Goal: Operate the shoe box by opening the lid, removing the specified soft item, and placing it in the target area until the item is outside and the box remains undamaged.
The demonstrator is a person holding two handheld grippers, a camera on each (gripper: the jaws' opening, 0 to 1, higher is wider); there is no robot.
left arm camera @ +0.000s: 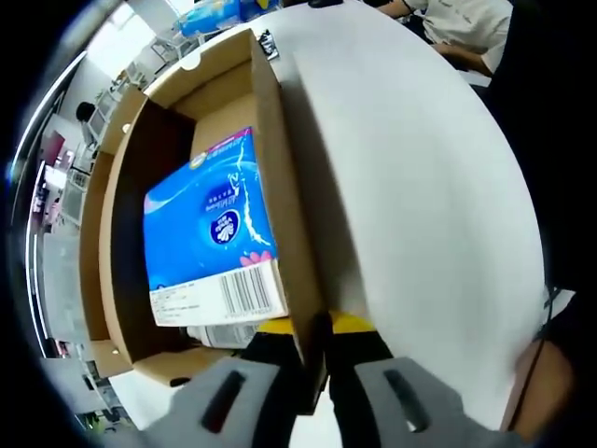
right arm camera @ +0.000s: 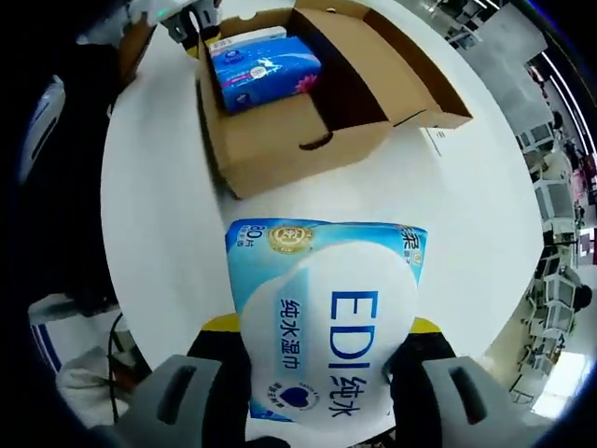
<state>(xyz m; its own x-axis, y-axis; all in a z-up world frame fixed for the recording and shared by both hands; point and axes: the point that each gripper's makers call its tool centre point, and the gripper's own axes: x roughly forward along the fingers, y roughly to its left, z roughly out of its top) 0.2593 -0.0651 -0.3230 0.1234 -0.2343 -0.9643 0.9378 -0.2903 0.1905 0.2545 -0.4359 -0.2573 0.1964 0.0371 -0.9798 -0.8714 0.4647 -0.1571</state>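
Holding a light-blue wet-wipes pack [right arm camera: 322, 322] between its jaws, the right gripper [right arm camera: 317, 392] carries the soft item clear of the shoe box [right arm camera: 298, 149], above bare white table [right arm camera: 159, 215]. The box lies ahead of the pack, near but apart, lid flap thrown back on the far side. The pack's long axis runs forward along the jaws, toward the box's near wall. Inside the box a blue tissue pack [right arm camera: 264, 67] remains against the left end. The left gripper [left arm camera: 312, 383] pinches the box's side wall [left arm camera: 280, 205] between its closed jaws, steadying it. Open tabletop spreads on both sides of the held pack; setting it down short of the box looks unobstructed.
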